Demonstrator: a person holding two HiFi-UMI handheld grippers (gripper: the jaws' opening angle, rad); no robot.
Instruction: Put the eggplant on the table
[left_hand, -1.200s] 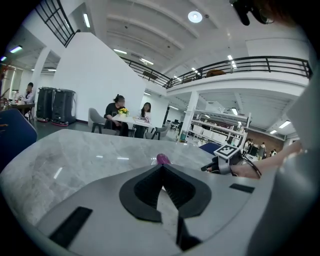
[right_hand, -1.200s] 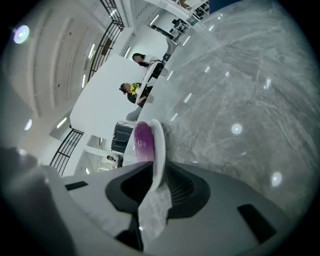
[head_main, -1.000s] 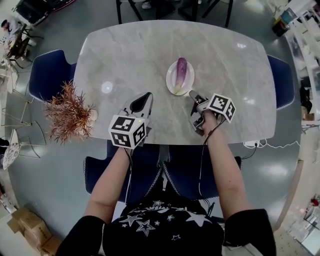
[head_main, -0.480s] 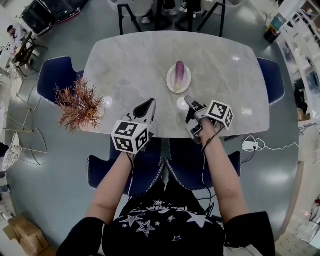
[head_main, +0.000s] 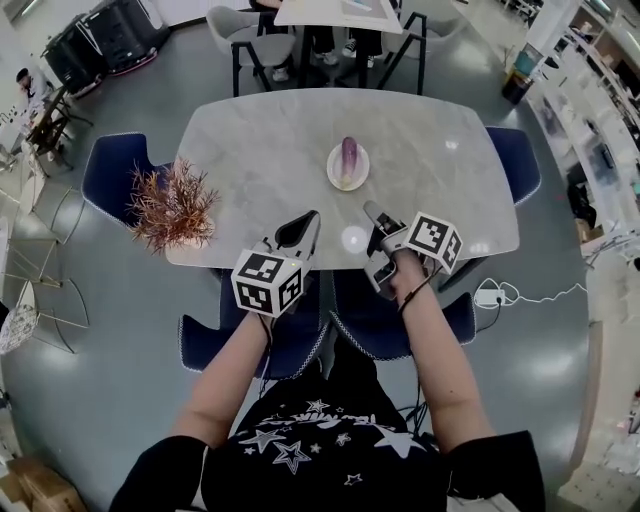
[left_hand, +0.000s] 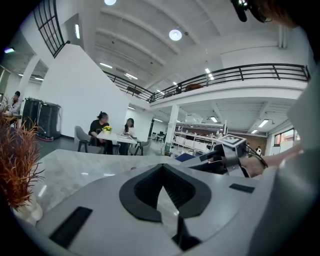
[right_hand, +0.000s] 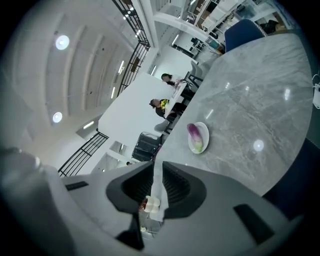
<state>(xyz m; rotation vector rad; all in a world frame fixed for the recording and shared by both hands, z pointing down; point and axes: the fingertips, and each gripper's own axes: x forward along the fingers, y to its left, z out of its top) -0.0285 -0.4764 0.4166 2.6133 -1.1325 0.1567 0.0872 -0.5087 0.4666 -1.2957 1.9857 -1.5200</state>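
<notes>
A purple eggplant (head_main: 348, 153) with a pale green end lies on a small white plate (head_main: 334, 178) in the middle of the grey marble table (head_main: 260, 140). Both grippers hover at the table's near edge, well short of the plate. My left gripper (head_main: 309, 217) is shut and holds nothing. To its right, my right gripper (head_main: 370, 211) is also shut and empty. The right gripper view looks across the table at the eggplant (right_hand: 193, 132) on its plate (right_hand: 205, 134), far ahead of that gripper's tips (right_hand: 155, 162). In the left gripper view, my left gripper (left_hand: 161, 167) points over the table top.
A potted reddish plant (head_main: 174, 204) stands at the table's left near corner. Blue chairs (head_main: 112, 170) sit at both ends and under the near edge. A second table with chairs (head_main: 330, 15) is beyond. A cable and socket strip (head_main: 495, 295) lie on the floor at right.
Both grippers have drawn back from beside the plate to the table's near edge. The head view has pulled back too. The eggplant stays on its plate.
</notes>
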